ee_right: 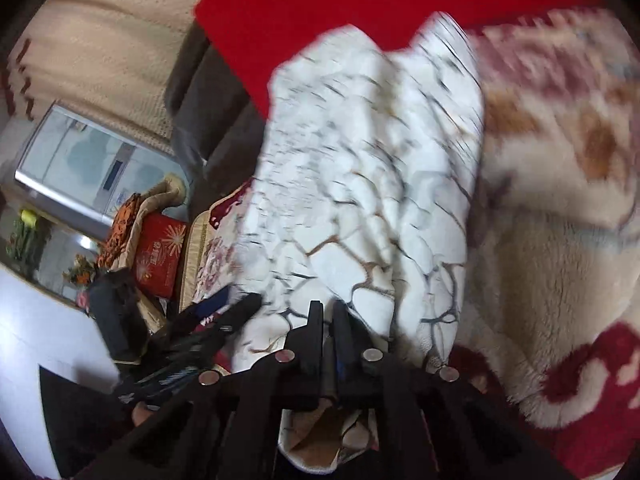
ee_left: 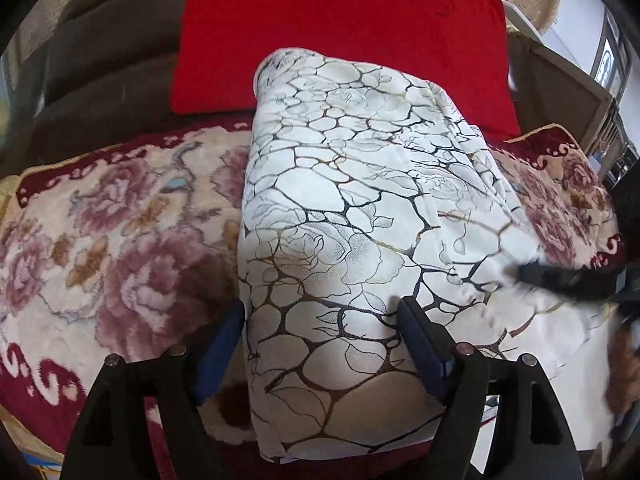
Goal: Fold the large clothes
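Note:
A white garment [ee_left: 340, 208] with a dark and gold cracked-stone and rose print lies folded lengthwise on a floral plush blanket [ee_left: 100, 232]. My left gripper [ee_left: 320, 312] is open, its jaws straddling the garment's near end. My right gripper [ee_right: 328, 312] is shut on the garment's edge [ee_right: 360, 200]; that view is motion-blurred. The right gripper also shows blurred at the right of the left wrist view [ee_left: 568, 276], at the garment's right edge. The left gripper shows at the lower left of the right wrist view [ee_right: 216, 316].
A red cushion [ee_left: 340, 28] leans against the brown sofa back [ee_left: 104, 52] behind the garment. In the right wrist view, a red box [ee_right: 160, 256], a basket and a grey appliance [ee_right: 88, 168] stand beyond the sofa's end.

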A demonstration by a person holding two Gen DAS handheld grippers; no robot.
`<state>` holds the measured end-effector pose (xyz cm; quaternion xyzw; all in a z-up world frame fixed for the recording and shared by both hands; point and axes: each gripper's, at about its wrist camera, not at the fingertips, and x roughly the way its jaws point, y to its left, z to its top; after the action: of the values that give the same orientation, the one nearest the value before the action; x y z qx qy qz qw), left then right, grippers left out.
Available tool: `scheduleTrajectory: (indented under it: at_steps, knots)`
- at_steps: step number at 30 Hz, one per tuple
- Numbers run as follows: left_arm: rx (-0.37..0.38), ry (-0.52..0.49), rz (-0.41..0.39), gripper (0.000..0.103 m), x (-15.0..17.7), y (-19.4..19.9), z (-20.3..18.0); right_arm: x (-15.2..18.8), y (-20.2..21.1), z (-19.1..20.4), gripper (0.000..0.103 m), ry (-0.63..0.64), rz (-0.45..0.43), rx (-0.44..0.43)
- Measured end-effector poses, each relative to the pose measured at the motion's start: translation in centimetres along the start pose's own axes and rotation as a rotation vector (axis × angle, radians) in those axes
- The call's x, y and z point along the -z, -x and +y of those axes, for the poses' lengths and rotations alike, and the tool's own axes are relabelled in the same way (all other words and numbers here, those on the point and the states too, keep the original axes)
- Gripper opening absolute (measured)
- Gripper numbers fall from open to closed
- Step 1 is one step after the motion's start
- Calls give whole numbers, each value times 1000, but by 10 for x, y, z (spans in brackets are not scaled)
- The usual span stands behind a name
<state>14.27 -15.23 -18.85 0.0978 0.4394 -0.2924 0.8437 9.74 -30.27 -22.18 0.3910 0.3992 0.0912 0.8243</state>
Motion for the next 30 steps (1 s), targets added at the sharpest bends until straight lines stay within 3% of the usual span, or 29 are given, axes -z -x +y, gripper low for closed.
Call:
scheduleTrajectory:
  at_steps: [6, 10, 12, 21, 24, 26, 30]
  knots:
    - [-46, -28, -19, 79, -3, -2, -3, -26, 19, 36, 9, 109, -96, 156]
    - [-49, -38, -15, 79, -1, -3, -4, -30, -7, 7, 6, 56, -43, 315]
    - [-48, -32, -12, 79, -2, -6, -1, -26, -23, -9, 1, 118, -55, 348]
    - [-63, -1, 1, 81, -5, 4, 4, -23, -10, -17, 1, 50, -93, 293]
    - [-117, 5, -14, 81, -9, 22, 13, -20, 9, -7, 6, 27, -102, 261]
    - [-128, 33, -43, 83, -11, 37, 28, -18, 20, 8, 9, 58, -122, 252]
    - [-152, 102, -51, 85, -7, 52, 52, -3, 52, 45, 9, 179, -136, 142]
